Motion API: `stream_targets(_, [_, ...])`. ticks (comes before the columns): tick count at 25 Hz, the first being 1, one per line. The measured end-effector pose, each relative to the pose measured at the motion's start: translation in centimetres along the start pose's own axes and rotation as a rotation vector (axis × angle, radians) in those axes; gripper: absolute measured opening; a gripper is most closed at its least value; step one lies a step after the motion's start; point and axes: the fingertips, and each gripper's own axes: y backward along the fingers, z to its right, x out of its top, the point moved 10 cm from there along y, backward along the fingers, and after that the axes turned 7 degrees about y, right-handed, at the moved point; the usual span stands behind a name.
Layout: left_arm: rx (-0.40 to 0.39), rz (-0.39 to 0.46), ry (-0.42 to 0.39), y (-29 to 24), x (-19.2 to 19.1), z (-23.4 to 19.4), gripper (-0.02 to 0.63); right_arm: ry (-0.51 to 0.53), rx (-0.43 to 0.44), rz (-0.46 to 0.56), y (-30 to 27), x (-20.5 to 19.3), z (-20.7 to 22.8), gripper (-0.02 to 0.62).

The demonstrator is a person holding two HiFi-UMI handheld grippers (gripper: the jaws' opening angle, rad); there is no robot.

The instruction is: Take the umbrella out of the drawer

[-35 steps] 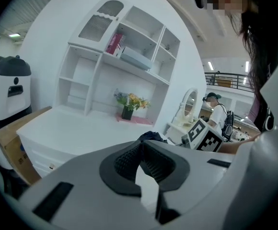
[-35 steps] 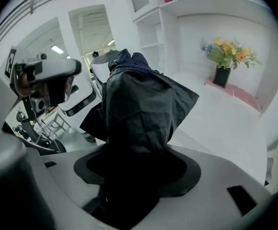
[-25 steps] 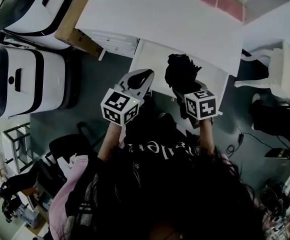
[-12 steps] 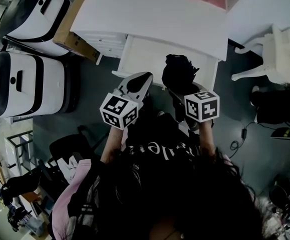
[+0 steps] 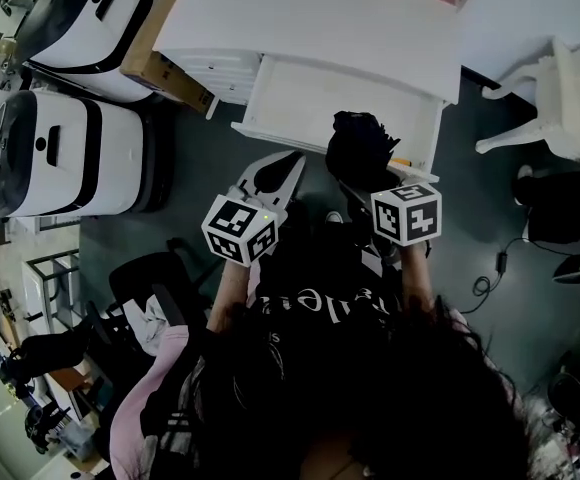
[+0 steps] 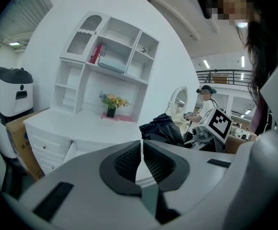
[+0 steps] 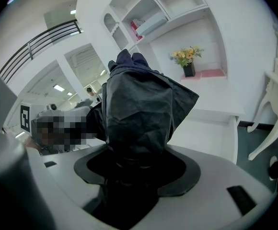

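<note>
**Umbrella clear of the drawer, gripped in the right tool**

A black folded umbrella (image 7: 138,104) stands clamped in the right tool (image 7: 136,159). Its lower end is buried between the jaws and its crumpled canopy rises straight ahead of them. The white drawer (image 5: 300,98) stands pulled open just beyond and below the bundle, under the edge of the white counter (image 5: 310,18). From the head view the umbrella appears to be held above the drawer's front rim, not resting inside it.

The left tool (image 6: 142,150) is held up beside the right one with the umbrella off to its right. Its jaws are pressed together with nothing between them.

The umbrella looks light and mostly soft: loose, slick fabric folded over what is likely a stiff shaft. Fabric alone would probably slide or bunch under pressure, so the safest hold is low on the firm core, where the right tool now bites. The floppy folds may sway or catch on the drawer's rim as the bundle is carried away.
</note>
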Motion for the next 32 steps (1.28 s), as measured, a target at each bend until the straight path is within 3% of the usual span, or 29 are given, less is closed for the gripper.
stream_targets(6, [0.017, 0.011, 0.004, 2.5, -0.4, -0.1, 0.026, 0.006, 0.014, -0.019, -0.6, -1.0, -1.9, 0.281])
stream_targets(13, [-0.017, 0.041, -0.008, 5.9, -0.6, -1.1, 0.026, -0.018, 0.019, 0.001, -1.4, -1.8, -6.0, 0.281])
stream_targets(32, [-0.072, 0.052, 0.019, 25.3, -7.3, -4.9, 0.026, -0.142, -0.049, 0.078, -3.4, -9.5, -24.2, 0.28])
